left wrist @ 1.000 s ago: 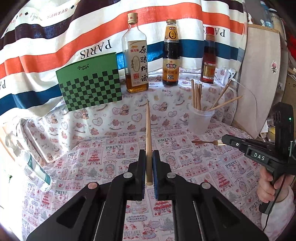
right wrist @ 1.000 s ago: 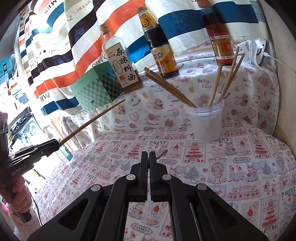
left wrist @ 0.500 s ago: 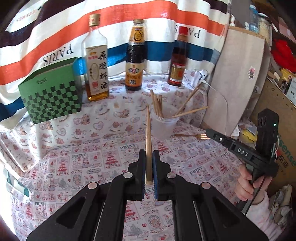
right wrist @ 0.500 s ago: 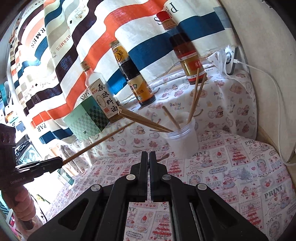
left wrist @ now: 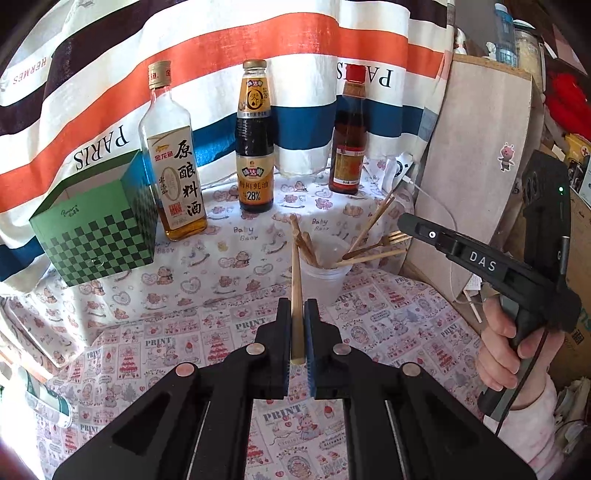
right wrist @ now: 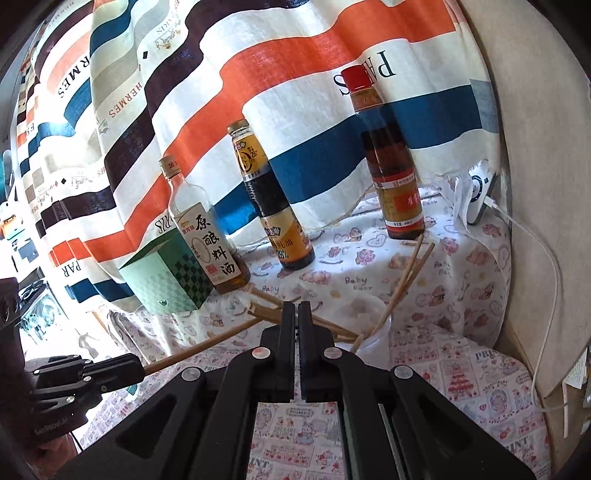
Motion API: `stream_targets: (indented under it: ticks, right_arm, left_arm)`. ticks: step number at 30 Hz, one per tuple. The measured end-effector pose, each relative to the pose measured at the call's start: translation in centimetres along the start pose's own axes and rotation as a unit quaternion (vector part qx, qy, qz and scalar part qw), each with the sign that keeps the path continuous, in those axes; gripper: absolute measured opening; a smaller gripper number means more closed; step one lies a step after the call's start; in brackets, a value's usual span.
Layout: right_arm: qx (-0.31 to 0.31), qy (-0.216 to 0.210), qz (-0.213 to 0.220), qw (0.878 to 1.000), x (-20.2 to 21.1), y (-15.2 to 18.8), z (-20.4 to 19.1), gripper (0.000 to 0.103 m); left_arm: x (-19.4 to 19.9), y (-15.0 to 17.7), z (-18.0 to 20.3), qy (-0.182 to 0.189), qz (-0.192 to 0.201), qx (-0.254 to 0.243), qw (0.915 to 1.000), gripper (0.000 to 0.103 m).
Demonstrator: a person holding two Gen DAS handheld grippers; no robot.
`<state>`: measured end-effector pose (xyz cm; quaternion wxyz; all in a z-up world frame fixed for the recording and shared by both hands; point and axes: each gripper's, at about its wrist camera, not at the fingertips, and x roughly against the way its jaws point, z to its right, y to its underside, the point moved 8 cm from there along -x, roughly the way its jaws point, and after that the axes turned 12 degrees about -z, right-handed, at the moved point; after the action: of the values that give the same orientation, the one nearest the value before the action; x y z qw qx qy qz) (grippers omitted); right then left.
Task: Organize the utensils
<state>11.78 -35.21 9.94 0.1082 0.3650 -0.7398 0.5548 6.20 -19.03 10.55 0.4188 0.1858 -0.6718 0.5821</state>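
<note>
The left gripper (left wrist: pixel 297 332) is clamped tight on a single wooden chopstick (left wrist: pixel 295 280), gripped near its blunt end so the long shaft runs straight out ahead of the jaws, its tip reaching toward the clear plastic cup (left wrist: pixel 323 282) that stands just beyond the fingertips on the printed tablecloth (left wrist: pixel 399 332). That cup already holds a loose bunch of other chopsticks (left wrist: pixel 308 247) leaning out in different directions. Off to the right of the left gripper, the right gripper (left wrist: pixel 402 221) is held in a hand (left wrist: pixel 506 350) with a pale pink sleeve; its jaws are pressed together on the end of a small fork (left wrist: pixel 384 242), whose handle dips down into the mouth of the cup. From the right gripper's own view (right wrist: pixel 297 308) the jaws meet with no gap showing and the fork is hidden behind them; the cup (right wrist: pixel 373 332) sits just ahead and slightly to the right of the tips. Farther ahead of both grippers, against a striped cloth backdrop (left wrist: pixel 258 33), stand three bottles: a clear one with amber liquid (left wrist: pixel 173 162), a dark sauce bottle (left wrist: pixel 255 140) and a red-capped one (left wrist: pixel 349 136). A green chequered box (left wrist: pixel 96 229) sits to the left of them.
</note>
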Motion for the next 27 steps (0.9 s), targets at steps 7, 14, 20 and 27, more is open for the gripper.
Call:
stream_targets:
  ticks: [7, 14, 20, 27]
  right_arm:
    - [-0.026, -0.009, -0.032, 0.999, -4.1, -2.0, 1.5, 0.002]
    - [-0.053, -0.005, -0.056, 0.997, -6.6, -1.5, 4.1, 0.002]
    - [-0.052, -0.013, -0.051, 0.997, -6.5, -1.9, 4.7, 0.002]
    - [-0.050, -0.019, -0.046, 0.998, -6.3, -2.0, 4.8, 0.002]
  left_arm:
    - [-0.2, -3.6, 0.5, -0.013, 0.018, -0.003, 0.9997, 0.006]
    - [-2.3, -7.8, 0.3, 0.005, 0.009, 0.015, 0.9998, 0.006]
    - [-2.3, -9.7, 0.0, 0.017, 0.027, 0.030, 0.9990, 0.006]
    - [-0.3, -11.8, -0.3, 0.041, 0.045, 0.036, 0.9975, 0.006]
